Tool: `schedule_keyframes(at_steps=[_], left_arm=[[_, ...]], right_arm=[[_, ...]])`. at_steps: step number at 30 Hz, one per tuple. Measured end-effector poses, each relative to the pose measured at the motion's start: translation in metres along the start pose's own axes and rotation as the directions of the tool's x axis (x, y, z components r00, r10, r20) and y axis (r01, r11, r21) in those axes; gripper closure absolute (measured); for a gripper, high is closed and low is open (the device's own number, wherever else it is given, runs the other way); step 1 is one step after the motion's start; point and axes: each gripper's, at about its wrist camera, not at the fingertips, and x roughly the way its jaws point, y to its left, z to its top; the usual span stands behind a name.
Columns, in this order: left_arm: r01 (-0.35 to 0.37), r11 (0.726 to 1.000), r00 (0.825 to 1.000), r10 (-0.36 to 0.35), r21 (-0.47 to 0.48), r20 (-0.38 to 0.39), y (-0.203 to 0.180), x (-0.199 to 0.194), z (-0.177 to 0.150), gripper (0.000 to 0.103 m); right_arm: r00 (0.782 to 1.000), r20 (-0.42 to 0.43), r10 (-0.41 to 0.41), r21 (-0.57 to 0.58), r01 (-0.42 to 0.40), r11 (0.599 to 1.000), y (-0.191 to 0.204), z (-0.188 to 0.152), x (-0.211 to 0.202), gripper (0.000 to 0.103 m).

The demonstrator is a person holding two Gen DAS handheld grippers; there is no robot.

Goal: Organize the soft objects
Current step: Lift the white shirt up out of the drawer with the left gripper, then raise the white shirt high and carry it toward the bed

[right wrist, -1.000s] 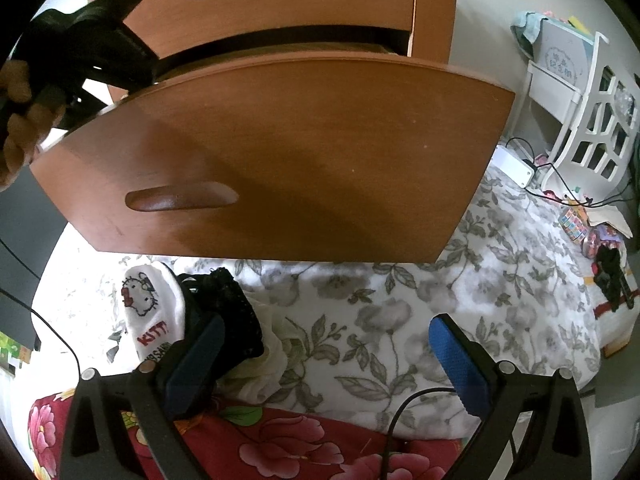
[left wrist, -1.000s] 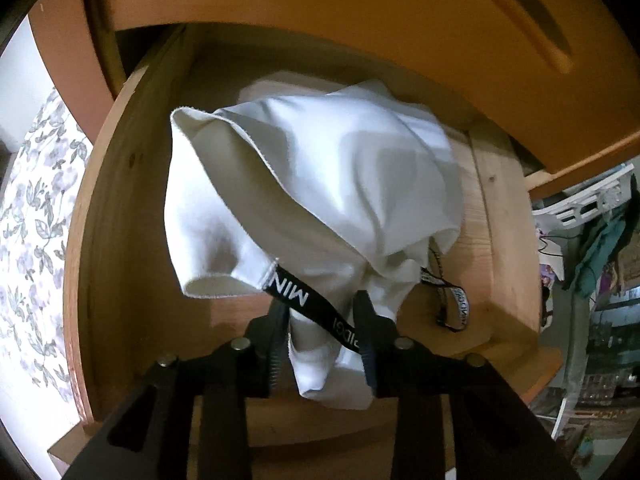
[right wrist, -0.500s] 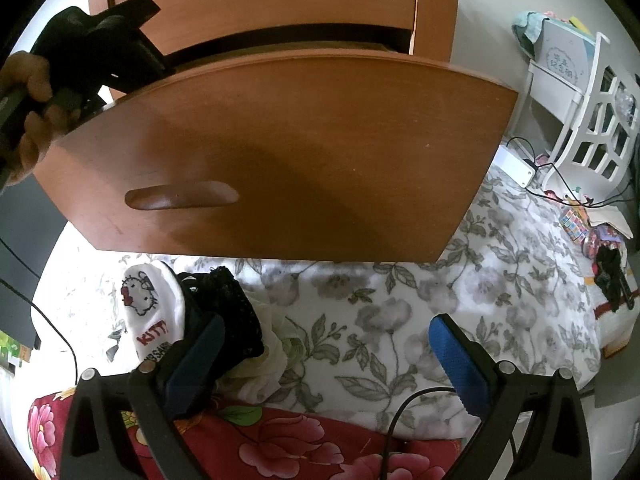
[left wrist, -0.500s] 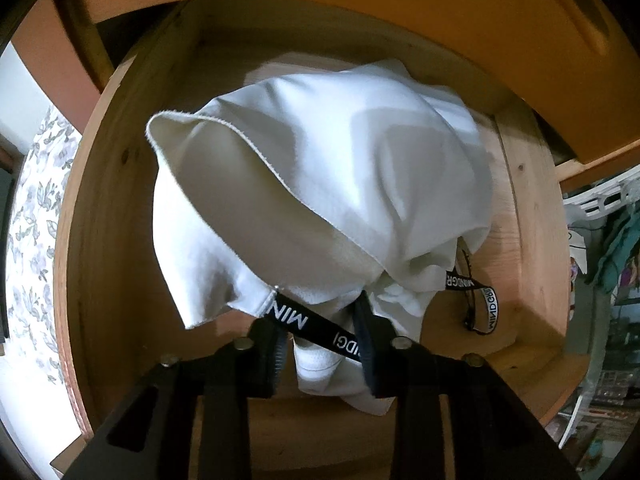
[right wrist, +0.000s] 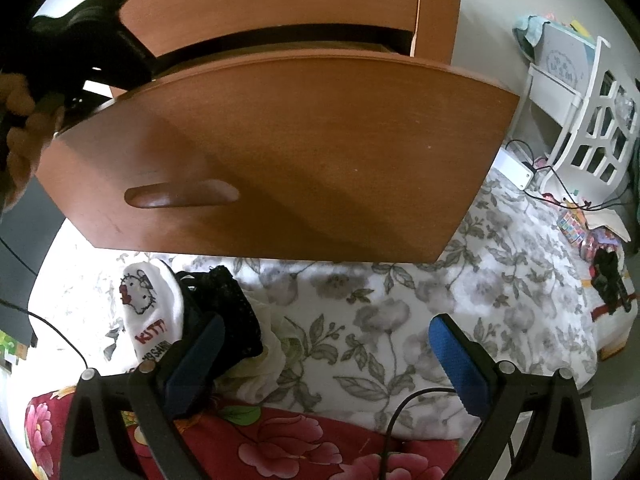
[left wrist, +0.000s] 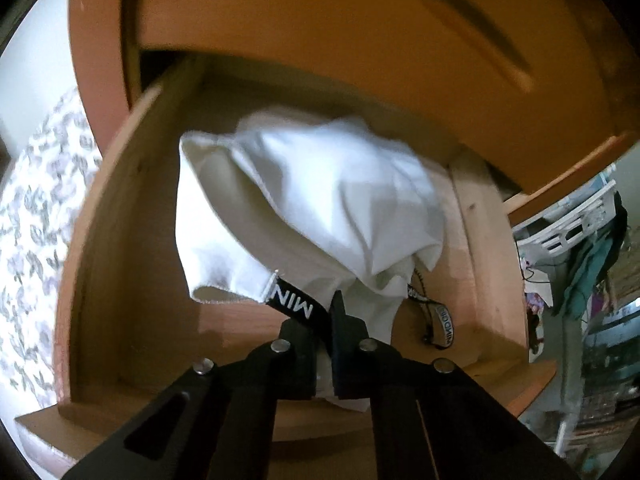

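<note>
And the left gripper (left wrist: pixel 325 330) has snapped its jaws shut on the white garment (left wrist: pixel 320 200) in the open drawer (left wrist: pixel 100 240), so it looks set for repositioning, while the right gripper (right wrist: pixel 326 354) hangs wide open, empty, over the bed (right wrist: pixel 460 300).

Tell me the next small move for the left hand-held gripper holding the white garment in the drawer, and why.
Probably open the left hand-held gripper and back it out. It is shut on the white garment, which already lies bunched inside the open wooden drawer, so letting go would likely leave it stored there.
</note>
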Motion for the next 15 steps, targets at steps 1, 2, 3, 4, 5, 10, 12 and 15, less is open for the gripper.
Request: schedule_keyframes(at_steps=[1, 2, 3, 4, 5, 10, 12, 15], left_arm=[[0.012, 1.000, 1.000, -0.012, 0.001, 0.017, -0.002, -0.004, -0.002, 0.099], [0.028, 1.000, 0.999, -0.028, 0.000, 0.028, -0.004, -0.007, -0.003, 0.099], [0.039, 0.999, 0.998, -0.040, 0.009, 0.044, -0.009, -0.012, -0.003, 0.099], [0.037, 0.999, 0.998, -0.038, 0.021, 0.058, -0.013, -0.015, -0.003, 0.099], [0.037, 0.999, 0.996, -0.039, 0.037, 0.076, -0.017, -0.017, -0.003, 0.099], [0.084, 0.993, 0.980, -0.097, 0.081, 0.172, -0.032, -0.040, -0.004, 0.099], [0.104, 0.991, 0.973, -0.119, 0.087, 0.200, -0.037, -0.045, -0.003, 0.099], [0.134, 0.985, 0.962, -0.155, 0.104, 0.225, -0.044, -0.054, 0.001, 0.099]], right_arm=[[1.000, 0.001, -0.001, -0.001, 0.001, 1.000, 0.000, 0.000, 0.000, 0.000], [1.000, 0.002, -0.002, 0.000, 0.002, 1.000, 0.000, 0.000, -0.001, 0.000], [1.000, 0.002, -0.003, 0.000, 0.003, 1.000, 0.000, 0.000, -0.001, 0.000], [1.000, 0.001, -0.004, 0.000, 0.004, 1.000, 0.000, 0.000, -0.001, 0.000], [1.000, 0.000, -0.005, -0.002, 0.005, 1.000, 0.000, 0.000, -0.001, 0.000], [1.000, 0.002, -0.014, -0.013, 0.014, 1.000, 0.002, 0.001, -0.001, 0.000], [1.000, 0.000, -0.016, -0.016, 0.016, 1.000, 0.003, 0.001, -0.001, 0.000], [1.000, 0.001, -0.021, -0.022, 0.021, 1.000, 0.004, 0.000, -0.001, 0.000]])
